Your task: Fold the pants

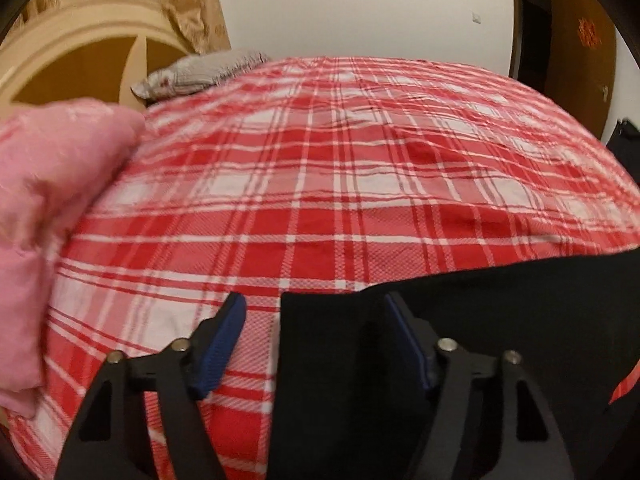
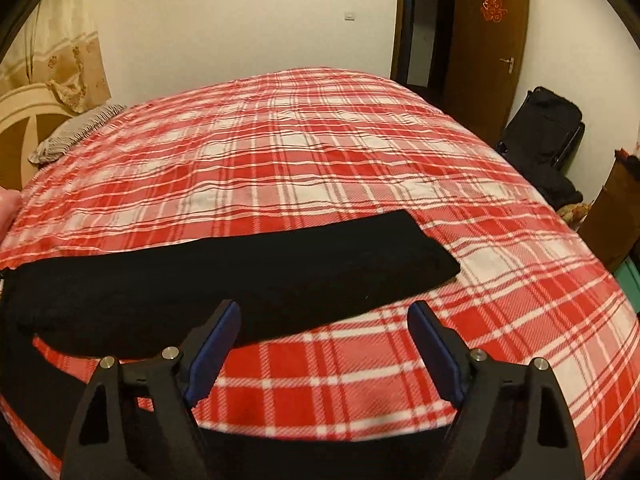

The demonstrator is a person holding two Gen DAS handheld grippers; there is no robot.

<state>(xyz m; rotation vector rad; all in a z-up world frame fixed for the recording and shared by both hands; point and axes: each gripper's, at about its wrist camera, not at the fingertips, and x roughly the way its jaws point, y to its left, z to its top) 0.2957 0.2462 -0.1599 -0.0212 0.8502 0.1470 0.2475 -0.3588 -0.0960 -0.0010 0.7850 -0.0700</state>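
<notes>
The black pants (image 2: 240, 276) are lying on the red plaid bed (image 2: 320, 152) as a long dark band, already doubled lengthwise by the look of it. In the right wrist view the band is running from 9 o'clock toward 3 o'clock, its squared far end sitting near the middle of the frame. In the left wrist view the other end (image 1: 460, 340) is filling the lower right, from 3 o'clock round to 6 o'clock.

The left hand-held gripper (image 1: 316, 320) is standing wide, with the straight cloth edge lying in the gap between its blue pads (image 1: 218, 348); whether either pad is touching the fabric I cannot tell. The right hand-held gripper (image 2: 324, 324) is also spread wide and holding nothing, the near long edge of the band running just ahead of its tips.

The main risk, as I judge it, is pinching only the top layer. If the jaws are closing on one ply at either end, the lower leg will be staying behind on the lift and the fold will be coming apart. A second risk is snagging the plaid cover along with the pants, since the tips are working so close to it. Uneven lifting by the two sides would be skewing the band.

A pink quilt (image 1: 48, 220) at 9 o'clock in the left view lies beside the left gripper and could be catching its outer finger. A grey pillow (image 1: 200, 72) lies well apart at 11 o'clock.
</notes>
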